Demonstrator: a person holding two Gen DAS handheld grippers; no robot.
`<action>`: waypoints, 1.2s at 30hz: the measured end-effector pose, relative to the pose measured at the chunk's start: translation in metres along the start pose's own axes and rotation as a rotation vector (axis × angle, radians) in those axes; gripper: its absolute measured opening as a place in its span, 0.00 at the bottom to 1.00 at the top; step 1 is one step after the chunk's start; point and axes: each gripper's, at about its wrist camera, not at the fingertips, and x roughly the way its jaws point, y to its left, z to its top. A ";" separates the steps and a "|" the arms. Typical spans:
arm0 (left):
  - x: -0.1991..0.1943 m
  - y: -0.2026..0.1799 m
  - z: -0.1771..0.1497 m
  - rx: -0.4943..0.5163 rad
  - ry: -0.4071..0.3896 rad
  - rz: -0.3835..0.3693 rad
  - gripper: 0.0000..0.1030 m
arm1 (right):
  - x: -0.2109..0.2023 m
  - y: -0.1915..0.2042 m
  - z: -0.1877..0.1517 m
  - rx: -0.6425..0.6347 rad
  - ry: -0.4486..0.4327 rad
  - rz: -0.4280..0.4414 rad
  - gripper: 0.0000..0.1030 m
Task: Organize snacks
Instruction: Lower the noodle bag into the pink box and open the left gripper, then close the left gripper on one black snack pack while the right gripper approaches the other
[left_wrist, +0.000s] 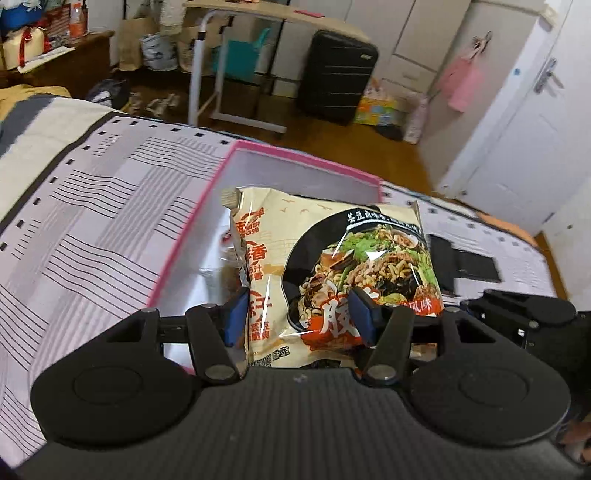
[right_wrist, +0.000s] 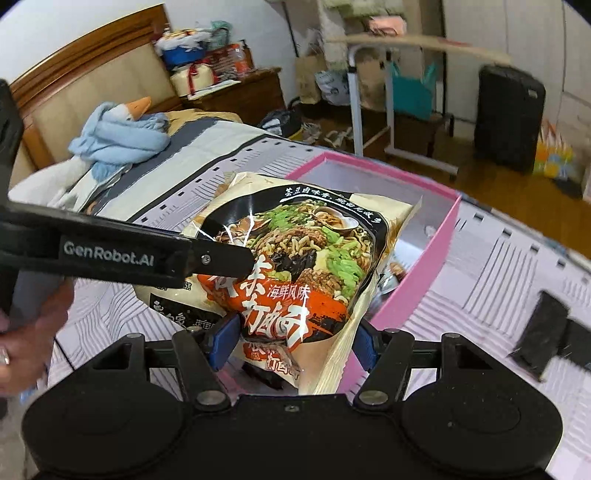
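In the left wrist view, my left gripper (left_wrist: 299, 317) is shut on an instant noodle packet (left_wrist: 332, 258) printed with a noodle bowl. I hold it above the near end of a pink-rimmed box (left_wrist: 306, 155). The right wrist view shows my right gripper (right_wrist: 295, 343) with its blue pads pressing both sides of a second noodle packet (right_wrist: 303, 258), over the box's near left corner (right_wrist: 369, 162). The left gripper (right_wrist: 236, 260) reaches in from the left, its finger lying across a beige packet (right_wrist: 173, 306) beside mine. Another wrapped snack (right_wrist: 395, 269) lies inside the box, mostly hidden.
The box sits on a bed with a striped sheet (left_wrist: 92, 221). A flat black object (right_wrist: 543, 332) lies on the sheet to the right. A blue goose plush (right_wrist: 122, 133) rests near the headboard. A hand (right_wrist: 22, 332) is at the left edge. Beyond the bed stand a folding table (left_wrist: 258, 11) and a black suitcase (left_wrist: 336, 74).
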 end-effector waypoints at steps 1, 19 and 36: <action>0.007 0.003 0.001 0.000 0.007 0.012 0.54 | 0.008 0.001 -0.001 0.012 0.009 -0.004 0.67; -0.010 -0.002 -0.019 0.035 -0.081 0.170 0.60 | -0.043 0.000 -0.023 -0.021 -0.131 0.005 0.73; -0.053 -0.096 -0.022 0.168 -0.072 -0.049 0.60 | -0.158 -0.089 -0.065 -0.020 -0.222 -0.200 0.73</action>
